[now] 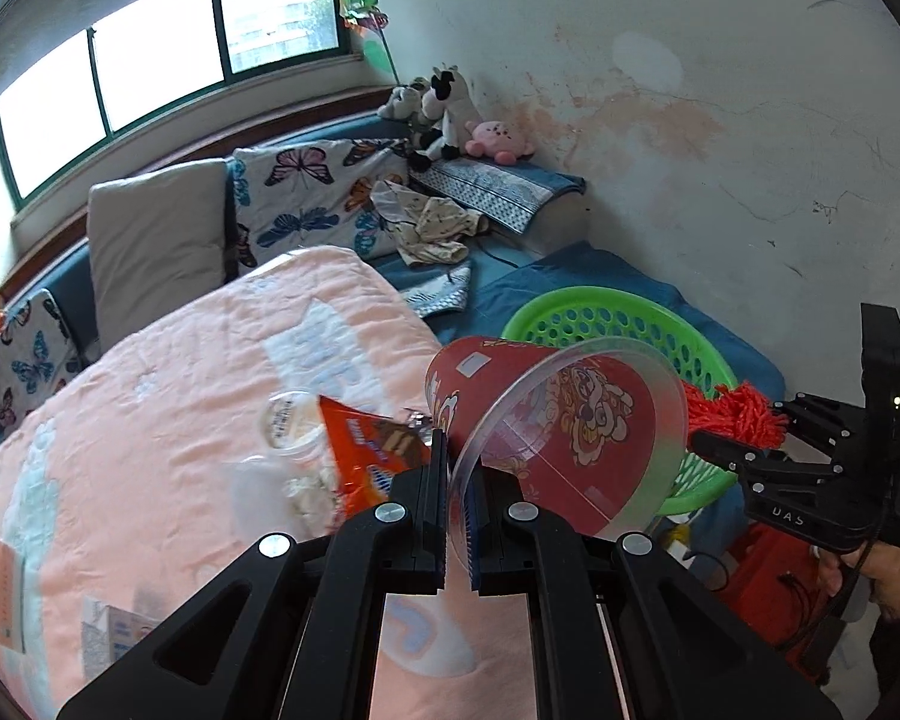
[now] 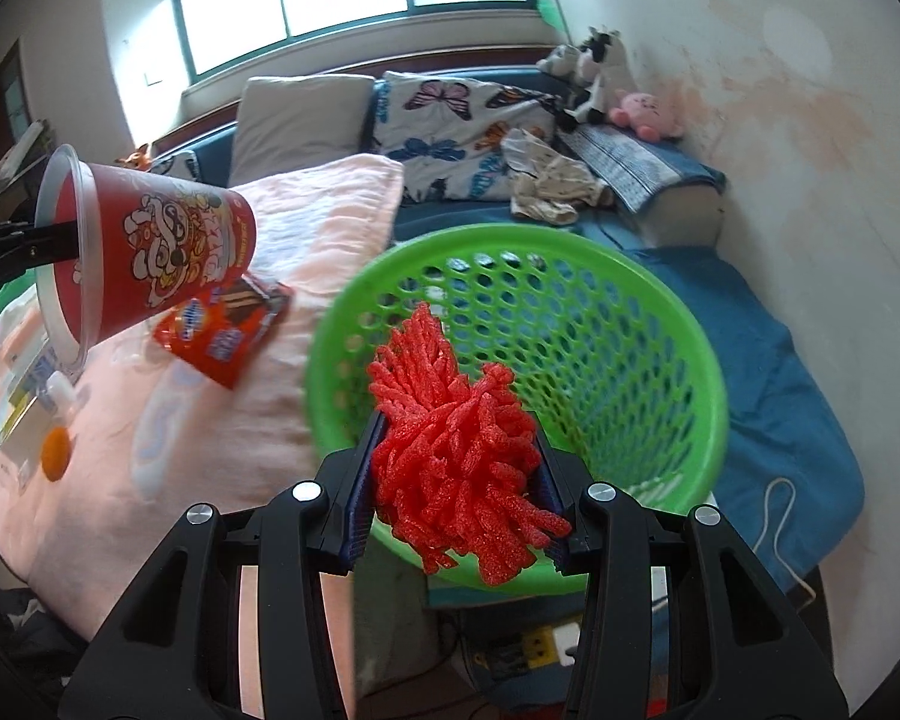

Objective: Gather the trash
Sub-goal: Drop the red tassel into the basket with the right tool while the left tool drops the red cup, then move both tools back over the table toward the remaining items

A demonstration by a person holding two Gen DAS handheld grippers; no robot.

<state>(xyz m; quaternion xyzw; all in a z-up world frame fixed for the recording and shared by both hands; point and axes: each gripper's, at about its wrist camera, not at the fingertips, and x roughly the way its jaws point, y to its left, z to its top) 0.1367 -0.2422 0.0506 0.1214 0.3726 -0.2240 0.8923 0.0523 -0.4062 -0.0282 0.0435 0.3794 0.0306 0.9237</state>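
Left gripper point(image 1: 457, 507): fingers nearly closed, pinching the clear rim of a red cup point(image 1: 546, 420), which is held tipped on its side in the air. Right gripper point(image 2: 459, 480): fingers part-spread, clamping a red tassel bundle point(image 2: 456, 450); the person's right hand point(image 1: 882, 576) grips its handle.

Daylight floods from the blown-out window point(image 1: 162, 54) (fisheye edges bend, darken).
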